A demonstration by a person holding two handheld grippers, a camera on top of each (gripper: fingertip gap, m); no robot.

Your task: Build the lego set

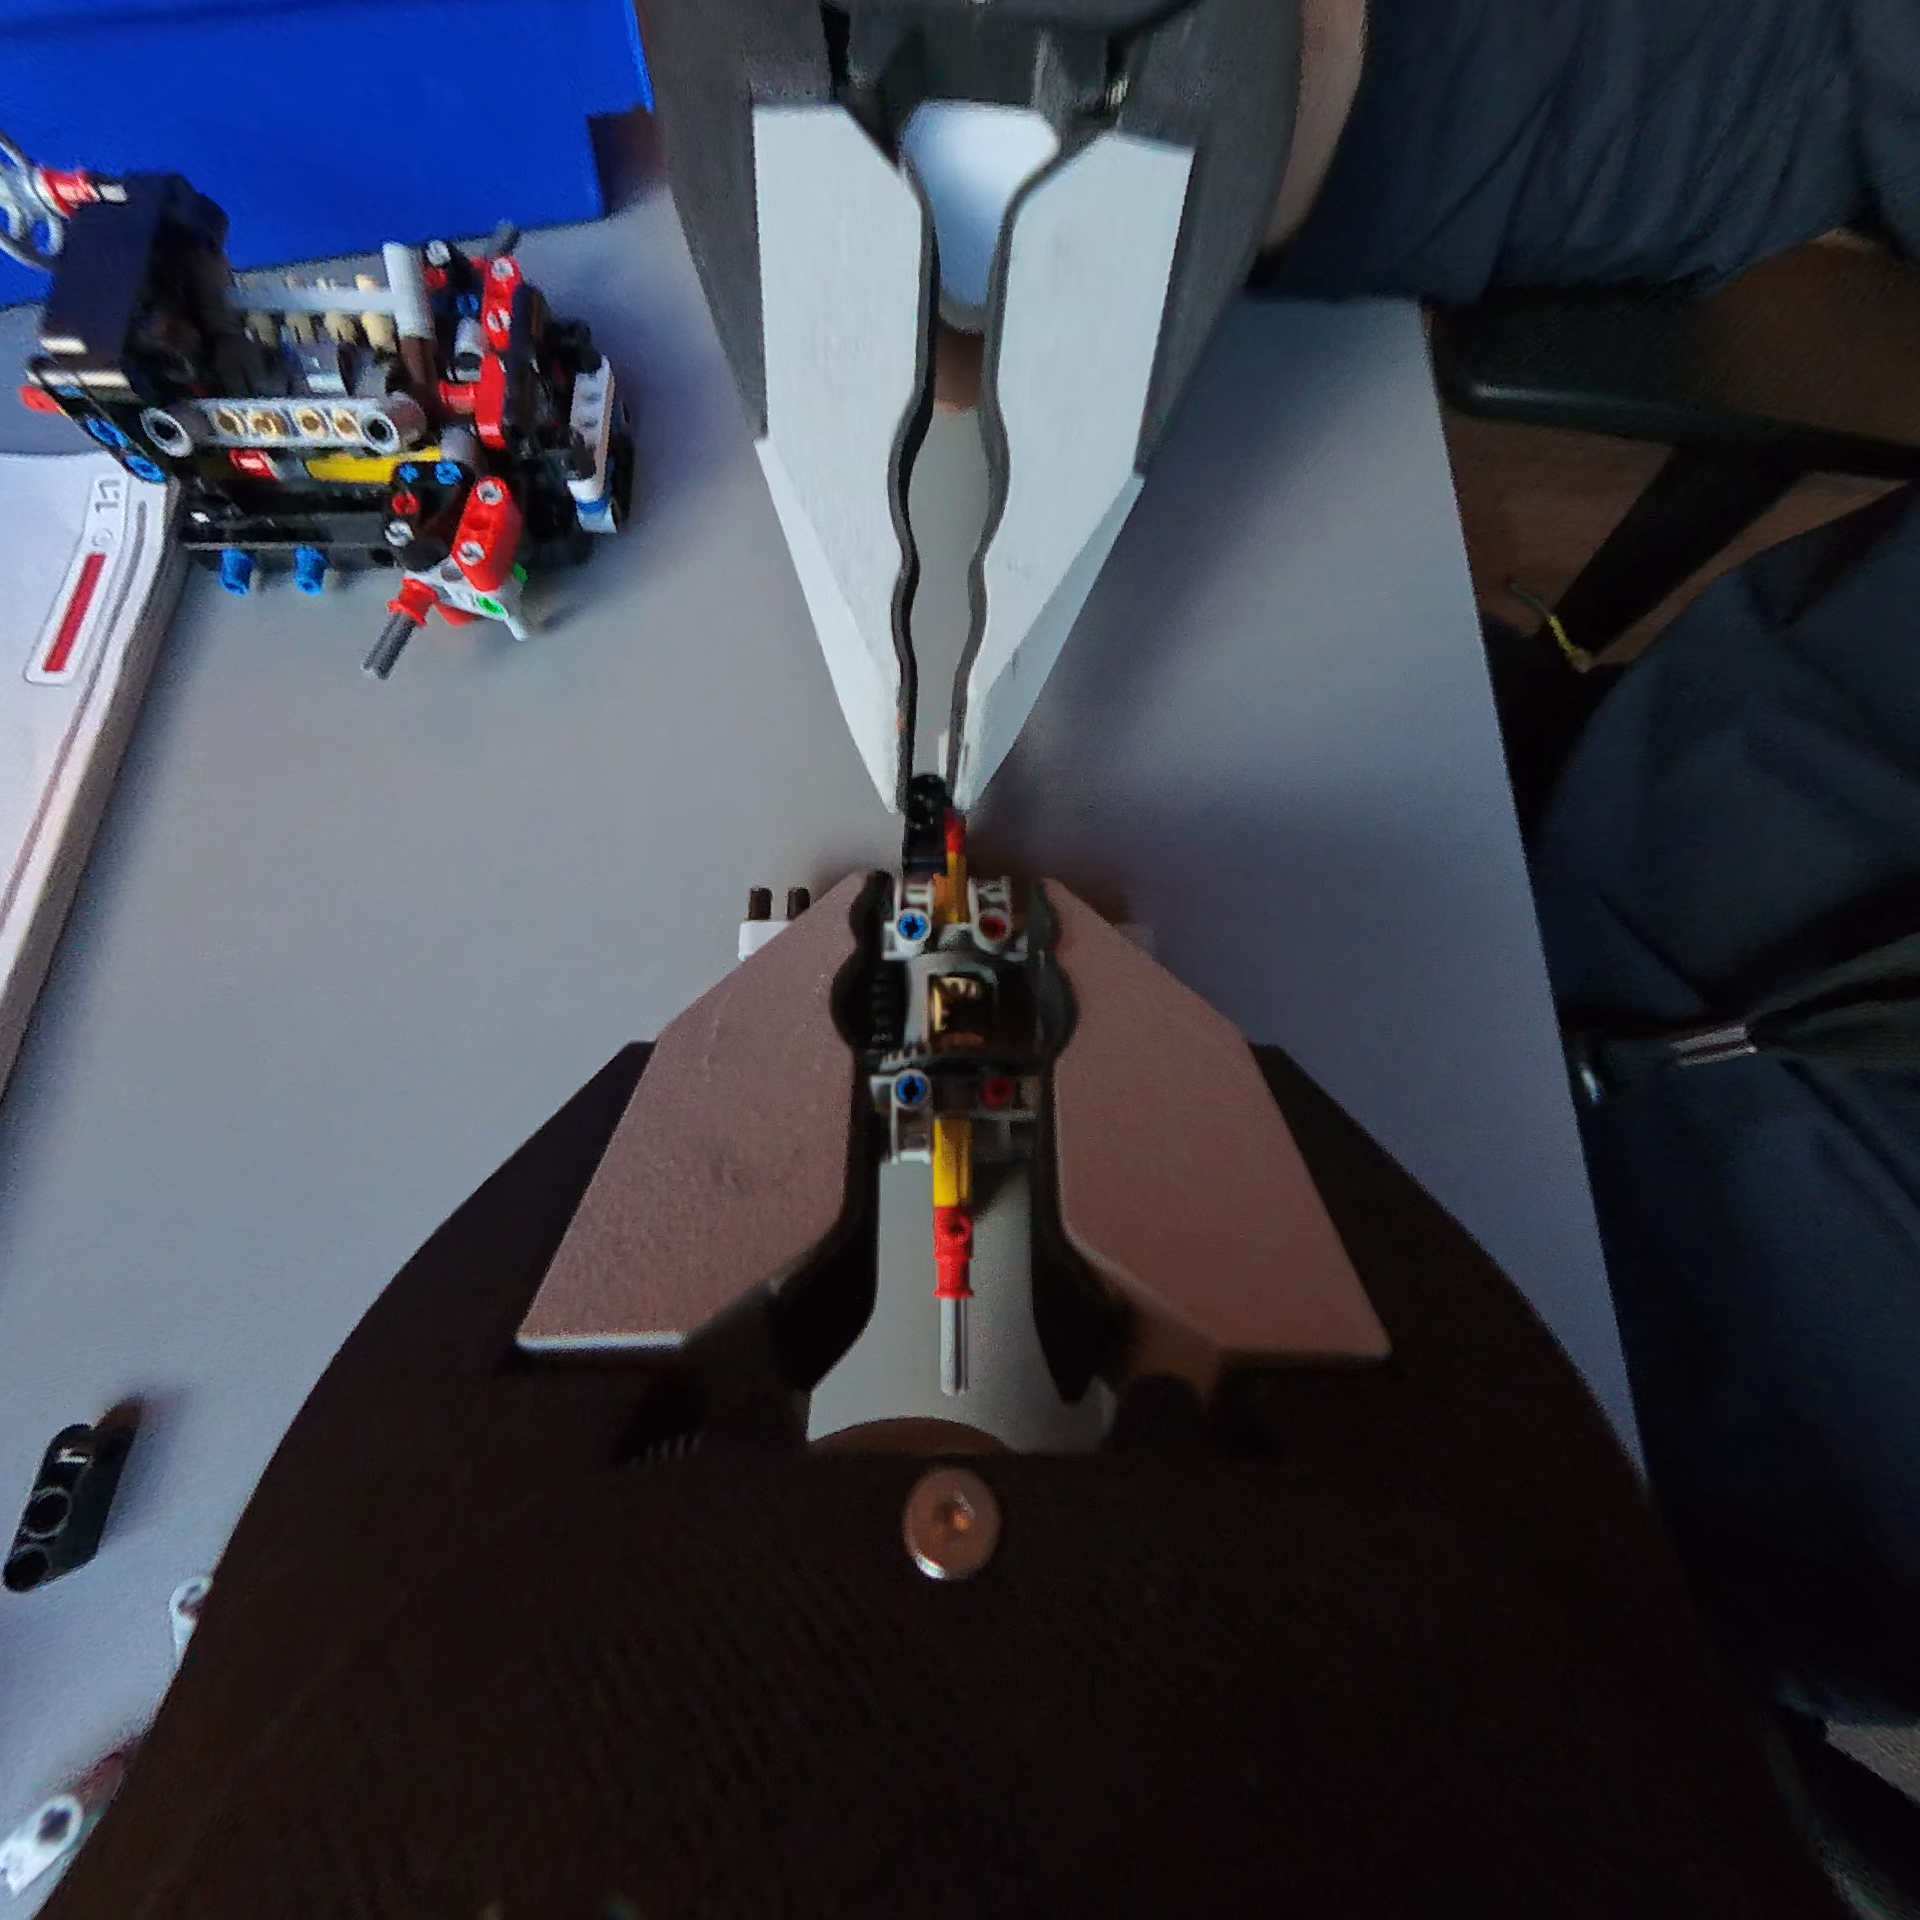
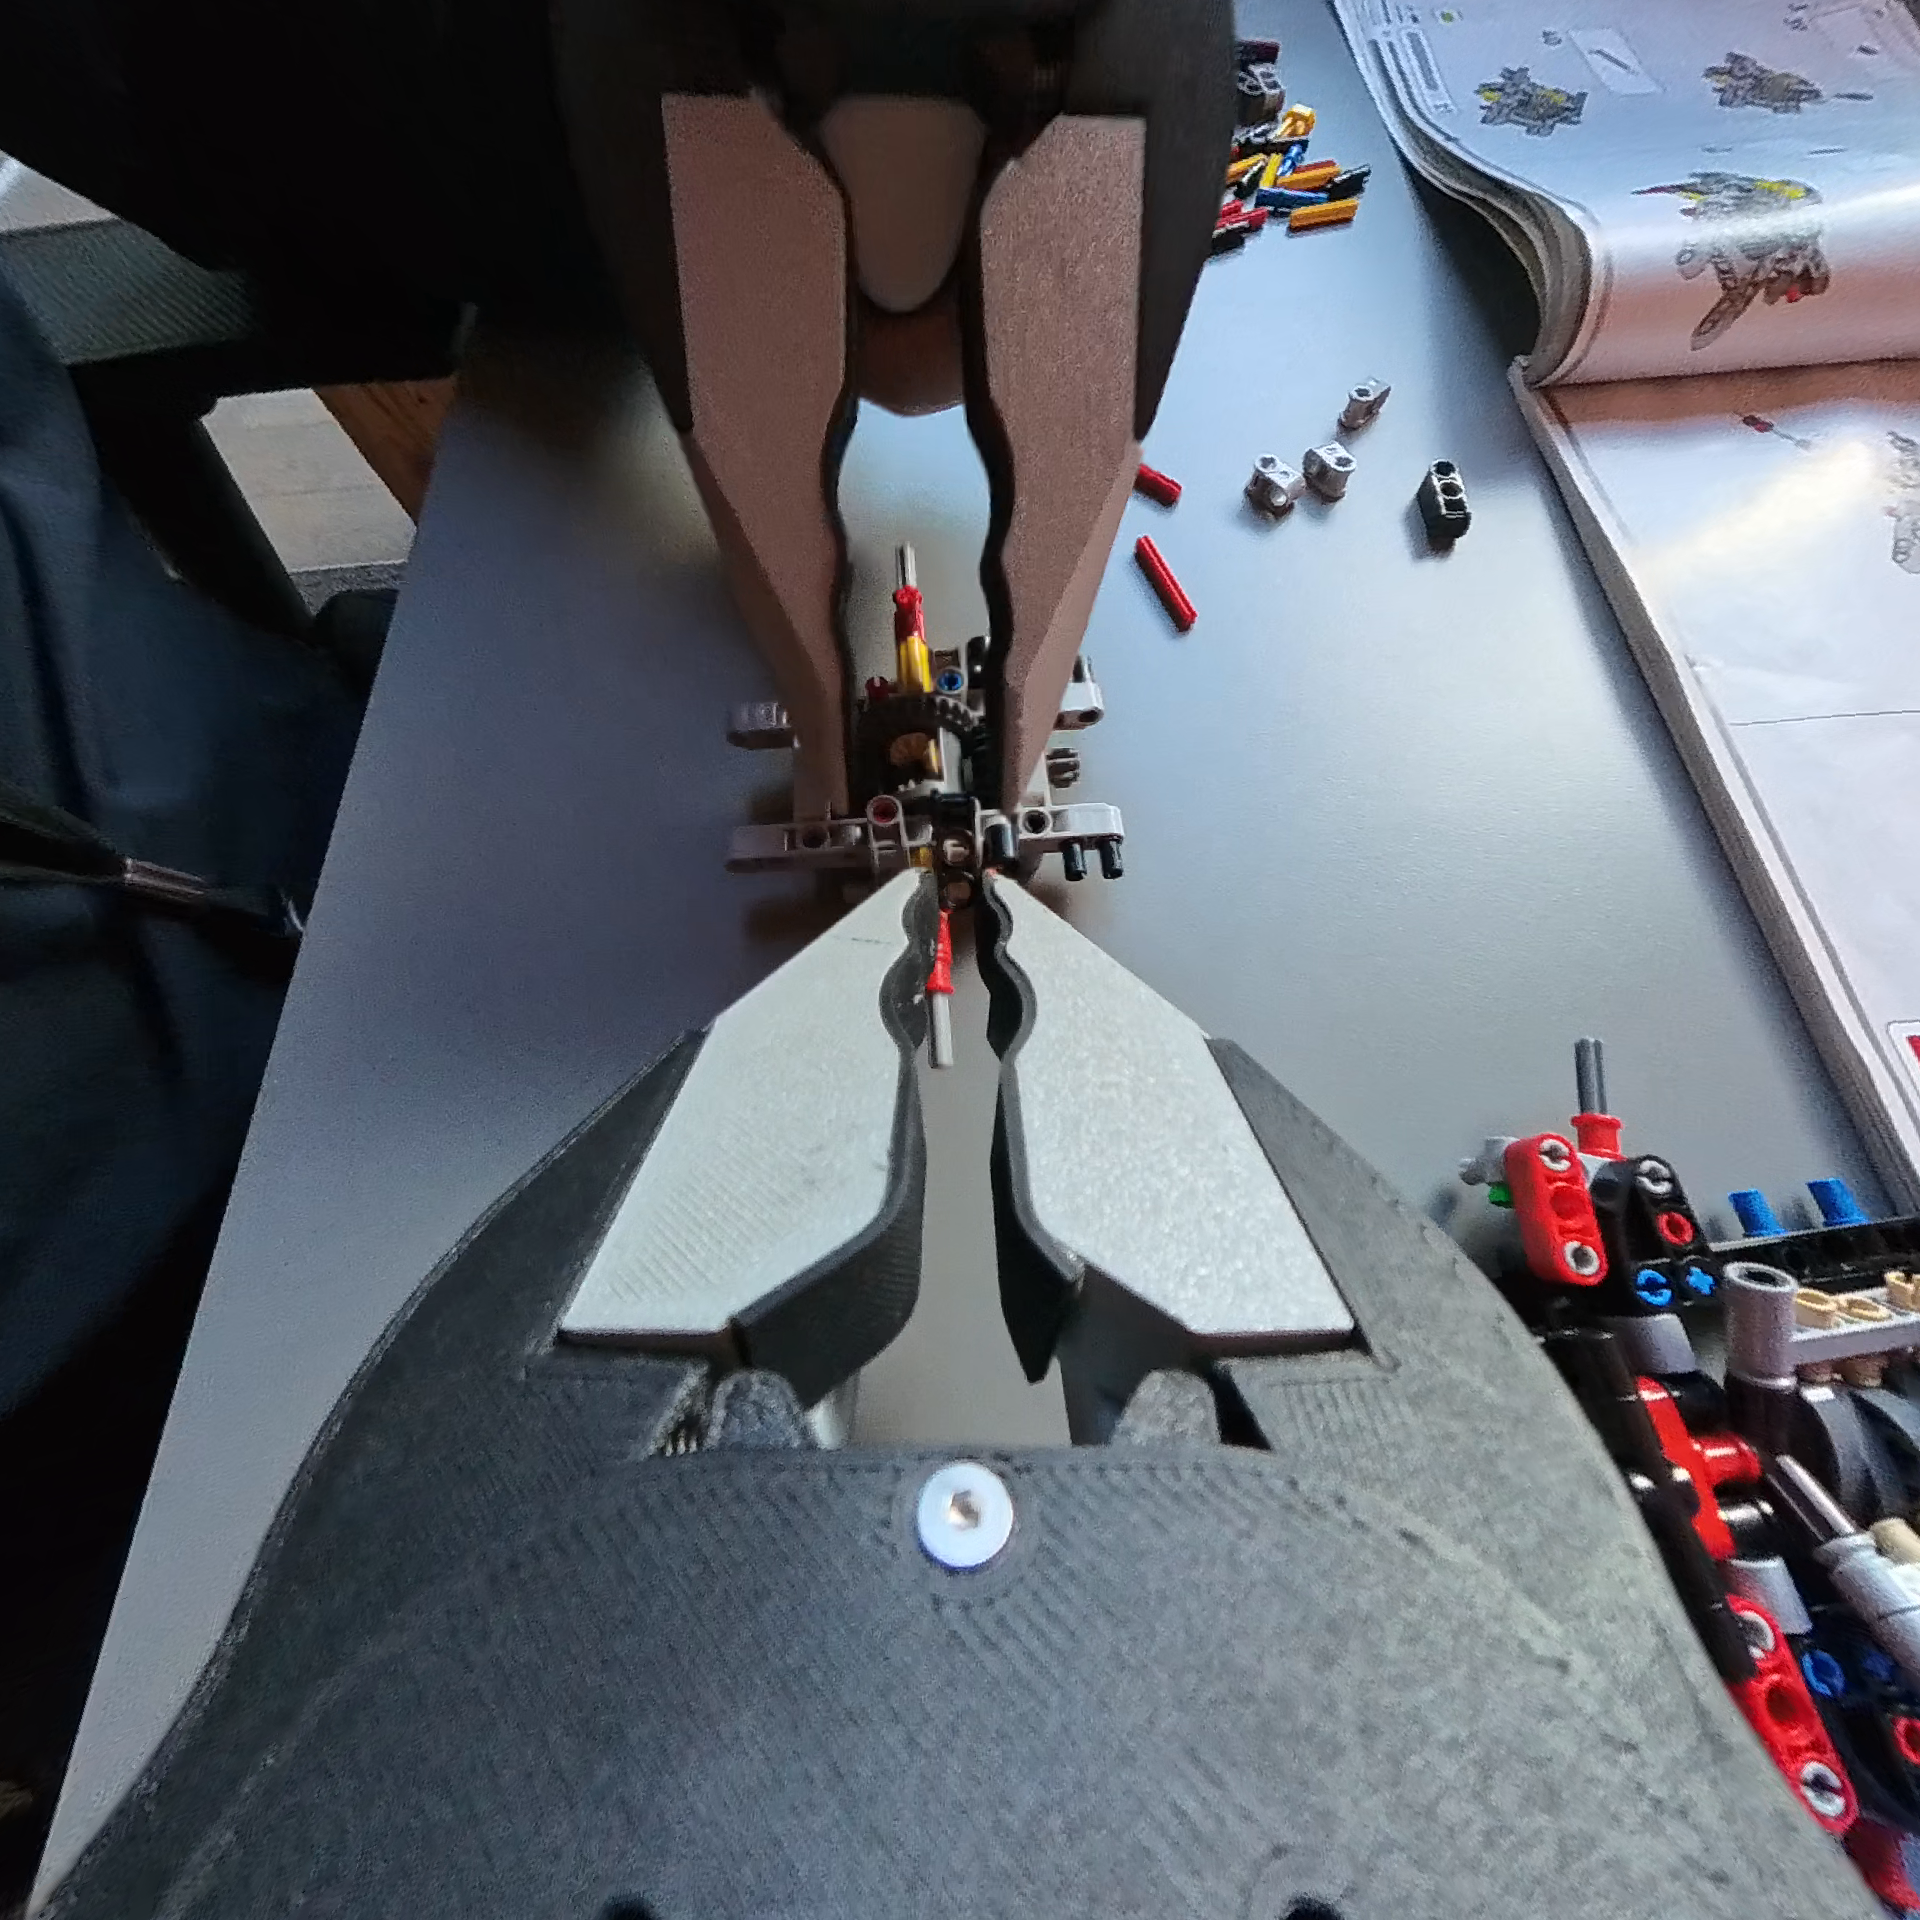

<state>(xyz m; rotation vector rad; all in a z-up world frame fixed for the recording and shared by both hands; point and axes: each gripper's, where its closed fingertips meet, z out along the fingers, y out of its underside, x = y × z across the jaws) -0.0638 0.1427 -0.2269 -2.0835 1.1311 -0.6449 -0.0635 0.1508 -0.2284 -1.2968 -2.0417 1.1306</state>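
Gearbox subassembly (image 1: 951, 1013), a small build of grey beams, black gears and a yellow-and-red axle, sits near the table (image 1: 520, 935) edge, caught between your two claws. Your left claw (image 1: 951, 894), the brown-fingered one, is clamped across its geared middle, both pads pressing its sides. Your right claw (image 2: 951, 883), with grey fingers, comes from the opposite end and is pinched on the small black connector (image 2: 956, 868) at the assembly's tip, a red-tipped axle (image 2: 940, 987) lying between its fingers. A larger brick model (image 1: 332, 416) stands well apart; loose pins (image 2: 1164, 582) and an open instruction booklet (image 2: 1714, 260) lie nearby.
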